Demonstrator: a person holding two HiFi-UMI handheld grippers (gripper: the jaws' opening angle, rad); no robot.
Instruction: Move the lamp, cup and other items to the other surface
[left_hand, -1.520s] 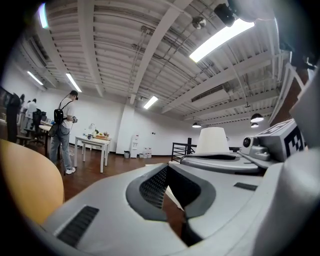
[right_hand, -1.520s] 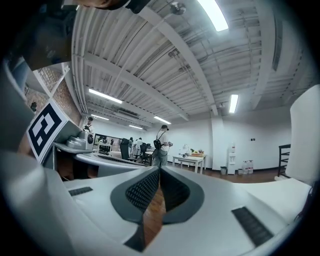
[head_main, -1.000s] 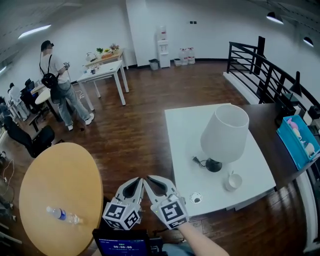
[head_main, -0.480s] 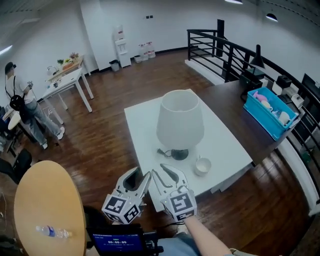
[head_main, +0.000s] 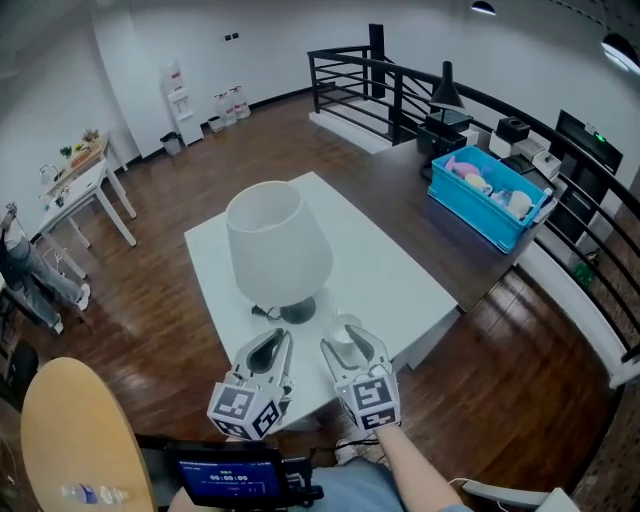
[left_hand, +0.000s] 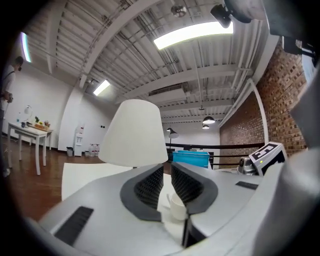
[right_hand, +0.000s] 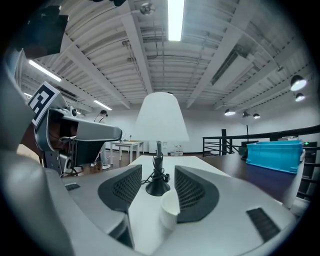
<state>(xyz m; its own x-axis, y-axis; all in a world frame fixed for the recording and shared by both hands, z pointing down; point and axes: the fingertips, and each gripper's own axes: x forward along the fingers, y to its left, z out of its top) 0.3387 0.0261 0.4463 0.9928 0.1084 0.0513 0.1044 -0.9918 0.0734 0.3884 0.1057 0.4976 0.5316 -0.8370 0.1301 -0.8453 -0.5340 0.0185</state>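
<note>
Setting: a white rectangular table (head_main: 400, 275) stood on a dark wooden floor, seen from above in the head view.
Lamp: a table lamp with a white cone-shaped shade and a round black base (head_main: 278, 245) stood upright near the table's near end, with its dark cord bunched at the base.
Cup: a small white cup (head_main: 346, 330) stood upright on the table, just beside the lamp's base and nearer the table's edge.
Left gripper: the grey two-jaw left gripper (head_main: 272, 342) pointed level over the table's near edge toward the lamp. Its jaws had just been closing and stood a narrow gap apart with nothing held between them; the cup showed beyond the gap.
Right gripper: the grey two-jaw right gripper (head_main: 350, 338) pointed nearly level at the cup. Its jaws had just been opening and stood about halfway apart. The cup sat in the gap close to the right-hand jaw, ungripped; whether it touched that jaw could not be told.
Other surfaces: a dark brown table (head_main: 400, 170) adjoined the white one at its far right and carried a blue plastic bin (head_main: 488, 195). A round light-wood table (head_main: 70, 430) lay at the lower left.
</note>
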